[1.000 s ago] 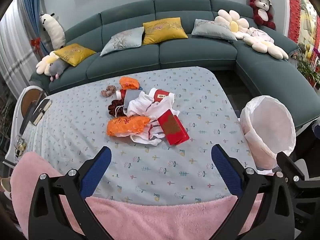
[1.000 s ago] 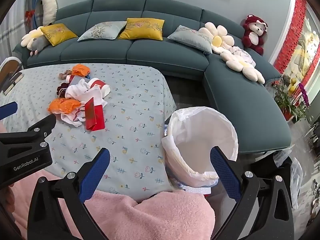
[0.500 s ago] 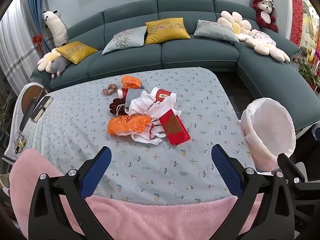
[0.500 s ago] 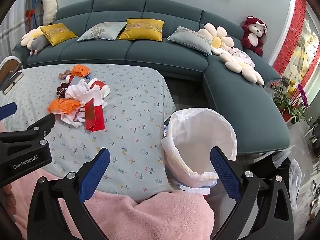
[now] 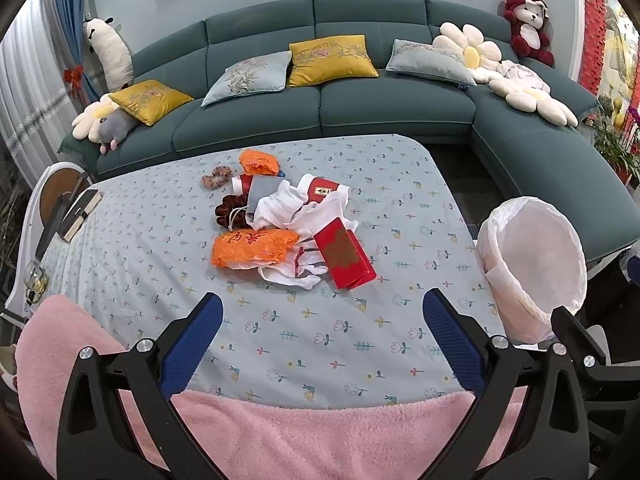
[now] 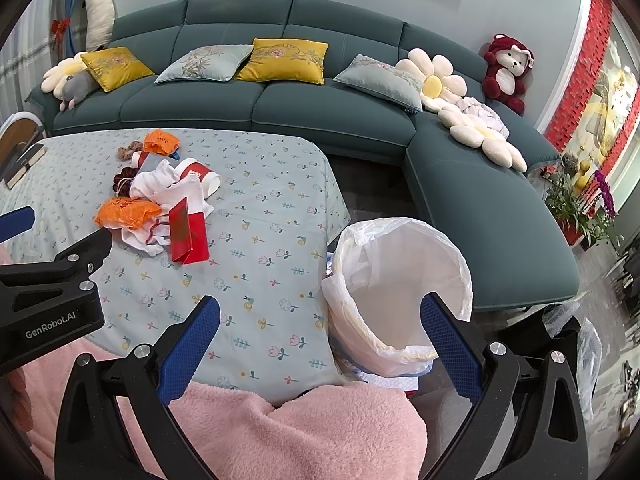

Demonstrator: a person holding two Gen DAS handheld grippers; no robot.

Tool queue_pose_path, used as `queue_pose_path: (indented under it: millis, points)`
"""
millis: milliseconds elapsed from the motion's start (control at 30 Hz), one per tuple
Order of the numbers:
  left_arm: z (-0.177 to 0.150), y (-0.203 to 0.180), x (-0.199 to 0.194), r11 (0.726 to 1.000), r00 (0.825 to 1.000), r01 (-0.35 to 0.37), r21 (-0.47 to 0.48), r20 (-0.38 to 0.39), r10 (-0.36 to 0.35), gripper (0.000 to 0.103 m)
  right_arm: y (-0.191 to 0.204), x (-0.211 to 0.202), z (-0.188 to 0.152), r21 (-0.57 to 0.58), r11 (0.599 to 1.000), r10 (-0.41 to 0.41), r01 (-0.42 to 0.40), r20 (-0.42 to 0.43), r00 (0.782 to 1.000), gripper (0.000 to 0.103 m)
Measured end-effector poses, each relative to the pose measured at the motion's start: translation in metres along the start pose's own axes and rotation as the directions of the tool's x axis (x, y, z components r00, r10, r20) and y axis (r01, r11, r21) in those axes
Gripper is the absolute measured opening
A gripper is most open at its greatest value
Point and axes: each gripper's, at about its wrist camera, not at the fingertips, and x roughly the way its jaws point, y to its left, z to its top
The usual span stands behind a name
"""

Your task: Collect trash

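Observation:
A heap of trash lies mid-table: an orange plastic bag (image 5: pixel 252 247), a red paper bag (image 5: pixel 344 254), crumpled white bags (image 5: pixel 288 208), a red-and-white box (image 5: pixel 322 191), a second orange bag (image 5: pixel 259 161) and dark scrunchies (image 5: pixel 230 209). A white-lined bin (image 5: pixel 534 268) stands off the table's right edge. My left gripper (image 5: pixel 322 340) hangs open over the near table edge, well short of the heap. My right gripper (image 6: pixel 320 340) is open too, between the table corner and the bin (image 6: pixel 400 288). The heap (image 6: pixel 160 204) sits far left in the right wrist view.
The table wears a pale blue flowered cloth (image 5: pixel 360 184). A pink fleece (image 5: pixel 280 436) covers the near side. A teal corner sofa (image 5: pixel 360 92) with cushions and plush toys wraps the back and right. A book (image 5: pixel 80 214) lies at the left edge.
Both views have shifted only slightly; the left gripper has crept a little toward the table. Both grippers stay open and empty, and the trash has not moved.

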Motion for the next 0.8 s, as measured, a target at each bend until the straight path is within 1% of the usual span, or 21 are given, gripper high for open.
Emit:
queue_pose_path:
  millis: [800]
  points:
    - [0.0, -0.0009, -0.0029, 1.0, 1.0, 0.003, 0.0, 0.002, -0.003, 0.096, -0.003, -0.0058, 0.0027, 0.006, 1.0, -0.006, 0.006, 0.013, 1.0, 0.096]
